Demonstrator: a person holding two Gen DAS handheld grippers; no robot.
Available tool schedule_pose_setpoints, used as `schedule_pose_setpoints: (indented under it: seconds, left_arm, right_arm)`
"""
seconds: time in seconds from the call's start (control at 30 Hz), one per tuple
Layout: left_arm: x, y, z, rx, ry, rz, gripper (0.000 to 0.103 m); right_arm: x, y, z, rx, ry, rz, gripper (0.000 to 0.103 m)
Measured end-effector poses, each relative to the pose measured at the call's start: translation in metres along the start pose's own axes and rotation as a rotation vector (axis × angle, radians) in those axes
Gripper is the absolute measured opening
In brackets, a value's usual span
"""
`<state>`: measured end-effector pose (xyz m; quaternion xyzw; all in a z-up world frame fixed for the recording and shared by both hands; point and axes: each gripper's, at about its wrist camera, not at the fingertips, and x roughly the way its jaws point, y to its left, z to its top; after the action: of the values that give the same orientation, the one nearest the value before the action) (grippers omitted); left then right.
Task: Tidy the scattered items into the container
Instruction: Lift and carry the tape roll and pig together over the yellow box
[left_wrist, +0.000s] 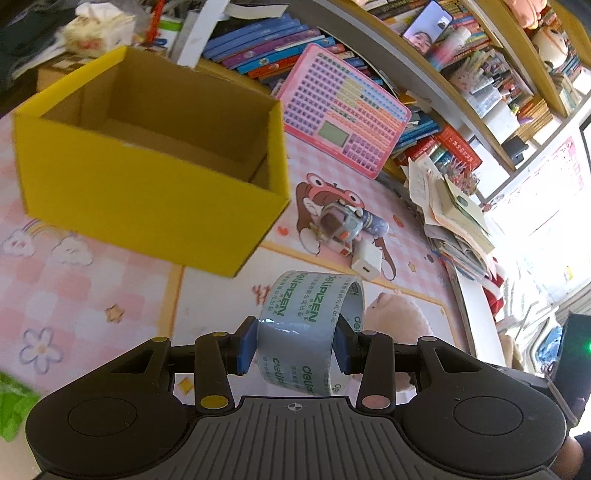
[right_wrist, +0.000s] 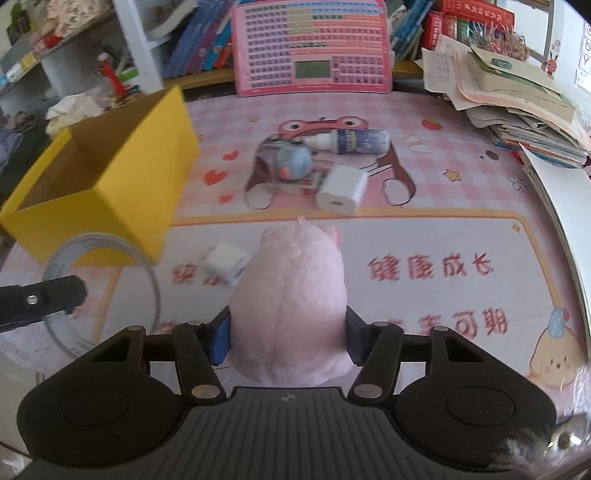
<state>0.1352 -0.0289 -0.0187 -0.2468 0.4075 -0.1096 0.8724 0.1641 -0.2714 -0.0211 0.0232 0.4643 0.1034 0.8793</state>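
The left hand-held gripper (left_wrist: 295, 347) is closed on a roll of tape (left_wrist: 308, 332), its blue pads pressed against the two flat sides of the roll, which is carried upright above the tabletop (left_wrist: 92, 295). Green printed lettering can be read around the grey band of the roll. Ahead and to the left in the left wrist view, a yellow cardboard box (left_wrist: 147, 206) is seen with its top open; its inside appears bare as far as can be seen. The roll is held near the box but outside it.

The right hand-held gripper (right_wrist: 288, 336) is closed around a pink plush toy (right_wrist: 291, 291), which is squeezed between the two pads and is seen from behind. In the right wrist view the tape roll is seen at the left edge, just in front of the box's near corner.

On the pink cartoon mat covering the tabletop, further items are left lying: a white charger (right_wrist: 341, 189), a small white cube (right_wrist: 226, 264) just beside the plush toy, a small bottle (right_wrist: 354, 141) lying on its side, and a grey-blue round toy (right_wrist: 291, 162) next to it. A pink keyboard-like toy board (right_wrist: 312, 46) is propped against the books at the back, and a stack of papers (right_wrist: 517, 92) is piled at the right.
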Motion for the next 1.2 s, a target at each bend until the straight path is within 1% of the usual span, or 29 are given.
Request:
schedule_pose_setpoints:
  seconds: [0.33,0.6,0.87,1.2]
  left_arm:
    - [-0.05,0.041,-0.02,-0.016,-0.015,-0.008,0.04]
    - [-0.09,0.079,-0.028,-0.057,-0.059,0.014,0.04]
    - [-0.12,0.111,-0.028,-0.115,-0.116,0.042,0.04]
    - [-0.141,0.134,-0.02,-0.166,-0.19,0.06,0.04]
  right_arm:
    - [-0.03,0.066,-0.044,-0.059,0.001,0.066,0.056]
    - [-0.04,0.112,-0.065,-0.107,0.005,0.117,0.056]
    - [-0.04,0.155,-0.069,-0.202,0.017,0.177,0.056]
    - [-0.037,0.192,-0.061,-0.321,0.021,0.235,0.057]
